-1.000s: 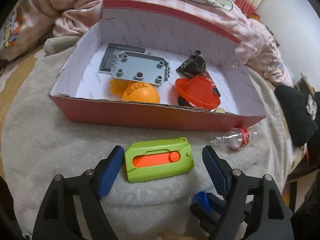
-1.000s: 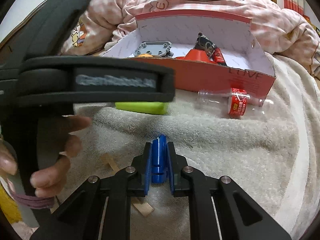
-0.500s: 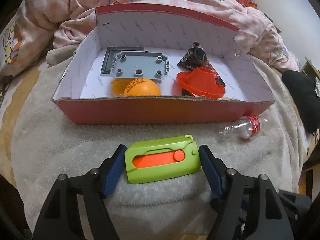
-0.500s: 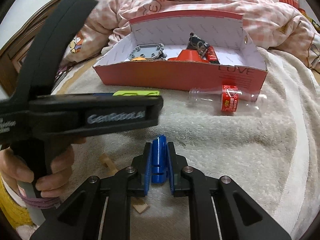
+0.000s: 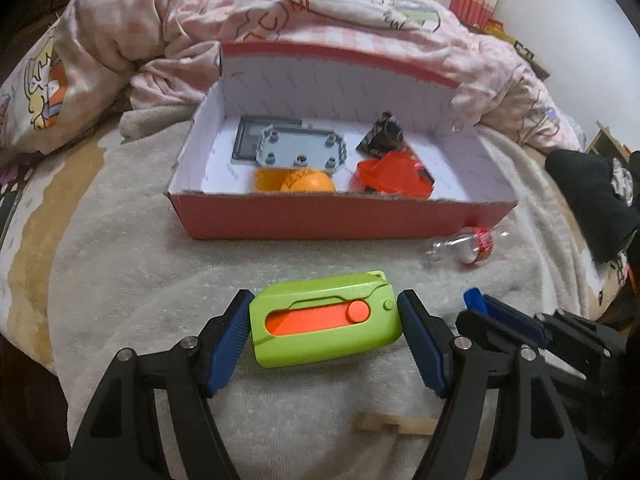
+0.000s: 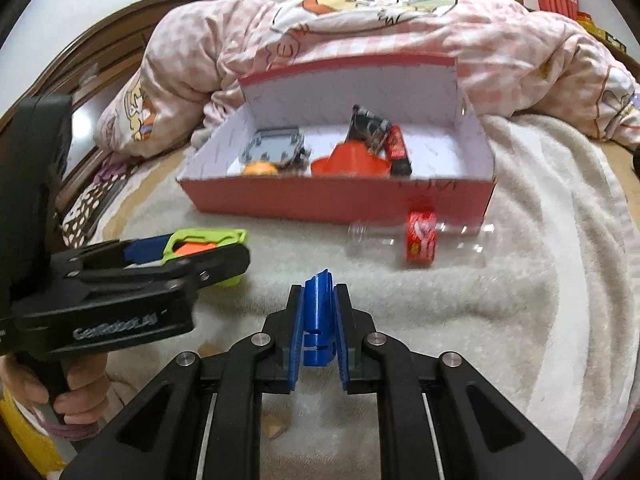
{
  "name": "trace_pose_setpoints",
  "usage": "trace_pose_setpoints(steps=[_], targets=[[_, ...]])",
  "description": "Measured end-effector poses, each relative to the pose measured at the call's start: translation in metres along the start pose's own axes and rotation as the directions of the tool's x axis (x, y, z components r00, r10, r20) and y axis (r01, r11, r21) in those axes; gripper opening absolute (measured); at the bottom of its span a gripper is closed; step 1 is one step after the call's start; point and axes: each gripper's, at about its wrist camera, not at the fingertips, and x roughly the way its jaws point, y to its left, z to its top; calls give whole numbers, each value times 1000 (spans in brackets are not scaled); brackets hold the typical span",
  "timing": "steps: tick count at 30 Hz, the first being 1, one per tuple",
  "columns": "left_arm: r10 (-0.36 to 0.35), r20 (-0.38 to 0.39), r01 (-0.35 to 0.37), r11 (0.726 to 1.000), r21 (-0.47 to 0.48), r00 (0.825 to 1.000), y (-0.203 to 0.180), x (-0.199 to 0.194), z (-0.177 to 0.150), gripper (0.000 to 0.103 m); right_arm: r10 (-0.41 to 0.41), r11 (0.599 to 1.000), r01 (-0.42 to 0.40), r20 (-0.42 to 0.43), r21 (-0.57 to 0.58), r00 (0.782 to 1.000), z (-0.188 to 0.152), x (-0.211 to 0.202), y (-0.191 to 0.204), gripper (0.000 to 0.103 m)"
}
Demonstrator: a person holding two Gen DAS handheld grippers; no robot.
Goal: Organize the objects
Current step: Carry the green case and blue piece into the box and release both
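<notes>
My left gripper [image 5: 324, 332] is shut on a green case with an orange slider [image 5: 326, 318], held just above the cream blanket; in the right wrist view it shows at the left [image 6: 200, 246]. My right gripper [image 6: 318, 320] is shut with nothing between its pads, and hovers over the blanket in front of the box. The red cardboard box [image 5: 340, 216] lies open ahead and holds a grey plate [image 5: 302, 152], an orange ball [image 5: 306, 184], an orange cone [image 5: 394, 176] and a dark packet [image 5: 384, 134].
An empty clear bottle with a red label [image 6: 420, 238] lies on the blanket by the box's front right corner. A small wooden piece [image 5: 394, 424] lies under my left gripper. A pink quilt [image 5: 320, 12] is heaped behind the box. A dark cloth [image 5: 588, 196] lies at the right.
My left gripper closed on the green case and lifted it, pulling back from the box. The right gripper stayed shut and rose a little.
</notes>
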Motion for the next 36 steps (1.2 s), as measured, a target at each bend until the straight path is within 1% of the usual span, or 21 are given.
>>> trace_pose_setpoints(steps=[4, 8, 12, 14, 16, 24, 27, 30, 34, 36], targets=[[-12, 28, 12, 1000, -4, 1000, -2, -13, 6, 73, -21, 999, 21, 13, -27, 1000, 8, -5, 1, 15], [-13, 58, 12, 1000, 22, 998, -6, -21, 14, 73, 9, 1000, -8, 31, -27, 999, 20, -10, 0, 15], [-14, 72, 11, 999, 44, 997, -10, -22, 24, 73, 4, 999, -2, 52, -34, 999, 34, -14, 0, 15], [-12, 84, 7, 998, 64, 996, -13, -19, 32, 73, 10, 999, -8, 64, -34, 998, 43, -14, -2, 15], [6, 92, -12, 998, 69, 996, -13, -14, 41, 73, -3, 999, 6, 77, -36, 997, 50, -13, -4, 15], [35, 94, -41, 997, 62, 995, -7, 17, 72, 73, -31, 1000, 31, 85, 2, 996, 81, 8, -25, 15], [42, 92, -47, 997, 60, 995, -5, 26, 80, 73, -27, 999, 25, 83, 26, 996, 82, 11, -31, 15], [46, 84, -51, 997, 54, 995, -2, 32, 82, 73, -20, 998, 15, 83, 56, 996, 73, 6, -34, 16], [40, 70, -43, 998, 40, 997, 1, 40, 82, 74, 6, 997, -12, 83, 73, 997, 60, -6, -33, 26], [35, 61, -37, 999, 37, 998, 1, 44, 83, 74, 6, 998, -11, 78, 63, 997, 53, -11, -28, 28]])
